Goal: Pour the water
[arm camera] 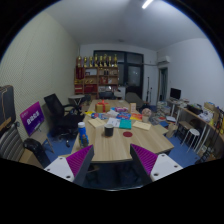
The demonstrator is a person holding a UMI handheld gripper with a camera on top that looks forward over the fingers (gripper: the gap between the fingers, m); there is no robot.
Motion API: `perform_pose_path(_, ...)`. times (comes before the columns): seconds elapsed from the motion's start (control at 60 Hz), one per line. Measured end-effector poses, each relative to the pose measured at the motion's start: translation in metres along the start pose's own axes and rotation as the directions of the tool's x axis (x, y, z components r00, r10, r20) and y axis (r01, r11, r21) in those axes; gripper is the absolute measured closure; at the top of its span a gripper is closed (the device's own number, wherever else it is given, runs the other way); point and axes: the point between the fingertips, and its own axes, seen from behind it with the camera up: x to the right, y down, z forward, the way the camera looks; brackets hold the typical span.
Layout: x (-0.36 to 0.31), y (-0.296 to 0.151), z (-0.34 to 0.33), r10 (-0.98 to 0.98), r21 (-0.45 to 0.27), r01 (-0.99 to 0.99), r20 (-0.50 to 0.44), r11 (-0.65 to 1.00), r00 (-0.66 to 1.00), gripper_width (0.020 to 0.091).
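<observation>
The room is an office: pale walls, a ceiling strip light (148,4), and a shelf unit (97,70) of red and gold items against the far wall. A black office chair (62,114) stands by the left side of the bench, with a purple sign (32,118) further left.

The bench (110,145), a pale wooden top, fills the middle of the view and lies beyond the gripper (112,160), well apart from it. Its far half is crowded with small things too small to name surely: boxes, red and blue containers, papers. Nearer the middle of the bench stands a dark cup (108,130), and near the left edge a blue container (83,130). Which of these holds the water cannot be told from here; the dark cup seems the likeliest vessel for the pour.

The gripper hangs released, holding nothing: its fingers (78,160) with purple pads are spread wide, with only the near edge of the bench showing between them.

The task looks barely begun; the approach to the bench is still to be made. A cup of that kind is probably light, stiff and rather smooth, and it would slop if tilted early. I would take it around the middle of its wall, below the rim, with both pads square on it.
</observation>
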Motion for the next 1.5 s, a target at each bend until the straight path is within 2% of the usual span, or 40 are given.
perform_pose_path(0.033, -0.010, 0.003, -0.001, -0.005, -0.007, 0.005, 0.016, 1.000, 1.000, 0.0273)
perform_pose_path(0.05, 0.007, 0.007, 0.009, -0.005, -0.013, 0.006, 0.036, 1.000, 0.999, 0.0275)
perform_pose_path(0.083, -0.033, 0.014, 0.012, -0.011, -0.023, 0.012, 0.054, 1.000, 0.998, 0.0272)
perform_pose_path(0.2, -0.073, 0.029, 0.046, -0.009, -0.035, 0.013, 0.131, 0.999, 0.991, 0.0271)
perform_pose_path(0.383, -0.135, 0.044, 0.164, -0.017, 0.033, 0.012, 0.129, 0.999, 0.992, 0.0271)
perform_pose_path(0.517, -0.184, 0.072, 0.253, -0.017, 0.015, 0.015, 0.174, 1.000, 0.985, 0.0274)
perform_pose_path(0.7, -0.185, 0.090, 0.341, -0.044, 0.007, 0.044, 0.086, 0.999, 0.995, 0.0272)
perform_pose_path(0.833, -0.191, 0.092, 0.386, -0.065, 0.037, 0.062, 0.081, 0.997, 0.995, 0.0270)
perform_pose_path(0.883, -0.196, 0.101, 0.397, -0.099, 0.027, 0.097, 0.087, 0.995, 0.991, 0.0509)
perform_pose_path(0.967, -0.194, 0.092, 0.407, -0.128, 0.107, 0.119, 0.082, 0.987, 0.988, 0.0517)
perform_pose_path(0.983, -0.194, 0.091, 0.407, -0.133, 0.119, 0.123, 0.083, 0.985, 0.988, 0.0536)
perform_pose_path(1.033, -0.194, 0.092, 0.409, -0.128, 0.129, 0.116, 0.092, 0.985, 0.988, 0.0541)
perform_pose_path(1.133, -0.195, 0.089, 0.417, -0.074, 0.073, 0.064, 0.151, 0.995, 0.986, 0.0589)
perform_pose_path(1.2, -0.213, 0.092, 0.419, -0.027, 0.008, 0.026, 0.197, 1.000, 0.980, 0.0638)
perform_pose_path(1.267, -0.218, 0.071, 0.430, 0.147, -0.079, -0.128, 0.313, 0.989, 0.938, 0.0639)
perform_pose_path(1.3, -0.231, 0.051, 0.423, 0.284, -0.119, -0.258, 0.338, 0.959, 0.897, 0.0639)
perform_pose_path(1.4, -0.218, -0.015, 0.440, 0.664, -0.276, -0.608, 0.402, 0.744, 0.630, 0.0639)
perform_pose_path(1.483, -0.207, -0.066, 0.442, 0.861, -0.395, -0.778, 0.364, 0.488, 0.355, 0.0639)
perform_pose_path(1.5, -0.198, -0.059, 0.454, 0.883, -0.418, -0.794, 0.360, 0.441, 0.301, 0.0638)
